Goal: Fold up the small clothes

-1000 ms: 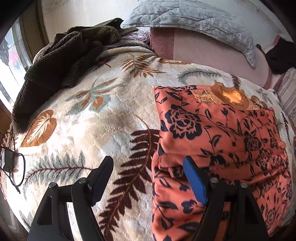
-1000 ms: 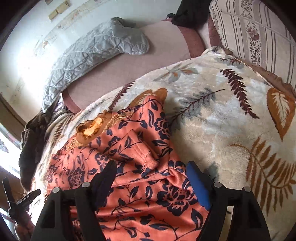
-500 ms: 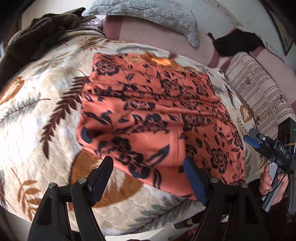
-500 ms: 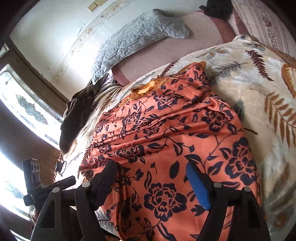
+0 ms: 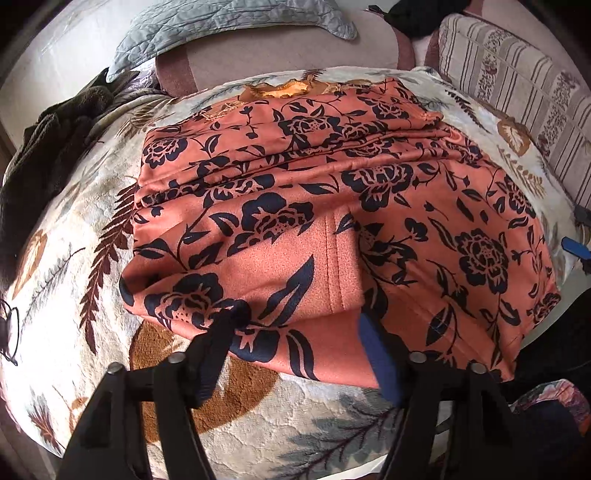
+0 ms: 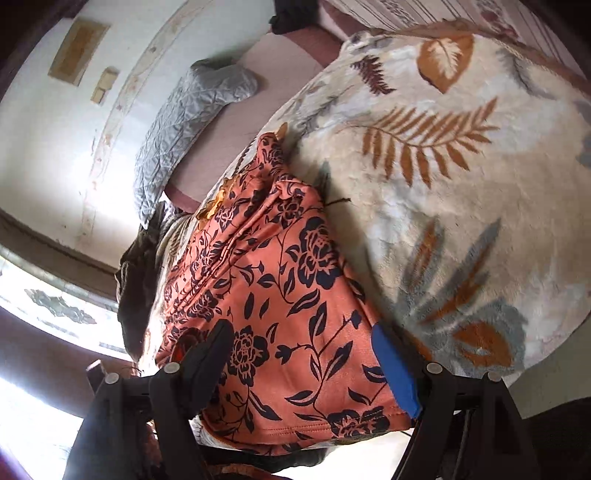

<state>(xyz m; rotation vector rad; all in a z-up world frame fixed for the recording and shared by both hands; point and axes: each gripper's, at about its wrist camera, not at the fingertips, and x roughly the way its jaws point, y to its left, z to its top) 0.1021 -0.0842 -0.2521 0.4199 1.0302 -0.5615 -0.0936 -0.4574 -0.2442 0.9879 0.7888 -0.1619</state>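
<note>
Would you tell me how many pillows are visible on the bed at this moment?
2: a grey quilted pillow at the head of the bed, and a striped floral pillow along the right side. Others may be hidden beyond the frame.

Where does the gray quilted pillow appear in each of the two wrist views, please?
Left wrist: gray quilted pillow along the top edge, left of center.
Right wrist: upper left of center, below the wall.
Shared landmark: the orange floral garment on the leaf-print blanket.
</note>
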